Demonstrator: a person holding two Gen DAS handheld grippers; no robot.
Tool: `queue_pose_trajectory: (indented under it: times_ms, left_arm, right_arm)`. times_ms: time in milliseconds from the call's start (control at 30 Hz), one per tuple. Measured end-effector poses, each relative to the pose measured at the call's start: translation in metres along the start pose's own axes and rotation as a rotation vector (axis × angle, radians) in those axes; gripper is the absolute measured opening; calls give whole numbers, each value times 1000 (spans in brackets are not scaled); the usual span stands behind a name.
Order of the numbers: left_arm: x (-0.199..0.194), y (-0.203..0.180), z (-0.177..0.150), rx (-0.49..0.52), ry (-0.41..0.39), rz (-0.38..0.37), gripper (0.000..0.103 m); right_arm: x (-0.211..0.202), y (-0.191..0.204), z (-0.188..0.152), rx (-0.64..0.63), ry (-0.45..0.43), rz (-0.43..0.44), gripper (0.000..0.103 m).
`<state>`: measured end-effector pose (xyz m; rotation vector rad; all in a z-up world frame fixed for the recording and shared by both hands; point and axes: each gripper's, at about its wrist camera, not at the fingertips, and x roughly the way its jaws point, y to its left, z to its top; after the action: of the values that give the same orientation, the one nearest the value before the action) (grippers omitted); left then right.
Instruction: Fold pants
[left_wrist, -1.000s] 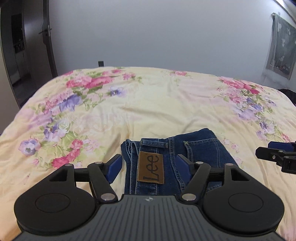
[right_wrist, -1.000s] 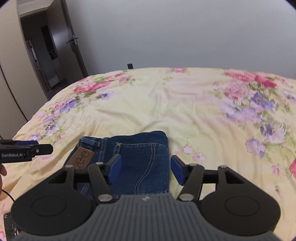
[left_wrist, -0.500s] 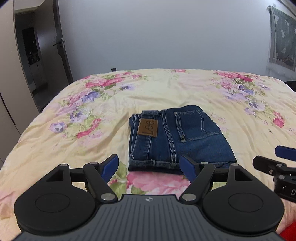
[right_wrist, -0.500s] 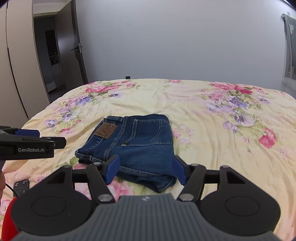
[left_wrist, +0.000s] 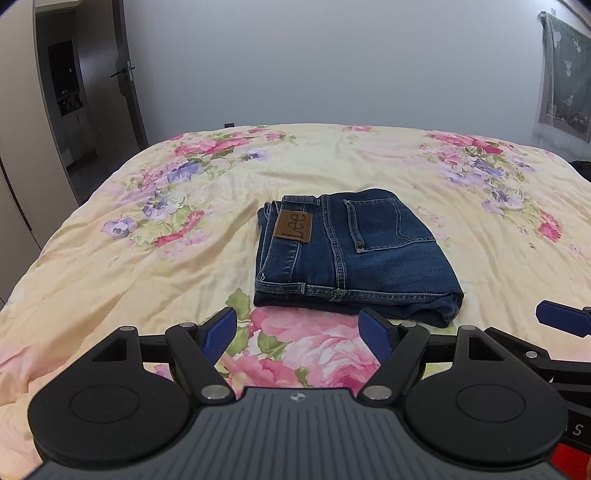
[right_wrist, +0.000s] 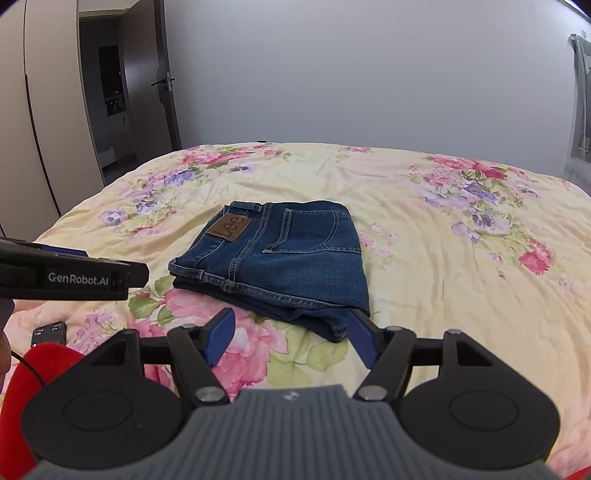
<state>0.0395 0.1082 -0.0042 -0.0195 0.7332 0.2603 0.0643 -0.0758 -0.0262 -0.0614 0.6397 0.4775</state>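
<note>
Jeans (left_wrist: 351, 254) lie folded on bedspread (left_wrist: 147, 266), both grippers clear.

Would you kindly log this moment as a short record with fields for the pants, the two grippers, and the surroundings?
pants: jeans, folded into a compact stack, brown label and back pocket facing up
surface: floral bedspread
left gripper: open, empty, short of the jeans' near edge
right gripper: open, empty, near the jeans' front corner
contact: neither gripper touches the jeans
background: open door, phone on the bed's near left
task state: fold looks finished
</note>
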Motion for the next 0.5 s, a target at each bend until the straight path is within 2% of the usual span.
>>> queue_pose_trajectory:
  times_ms: [500]
  left_arm:
    - [-7,-3,-1,-4,-6,-10,88]
  right_arm:
    - [-11,1,1,-5,-20,-3,68]
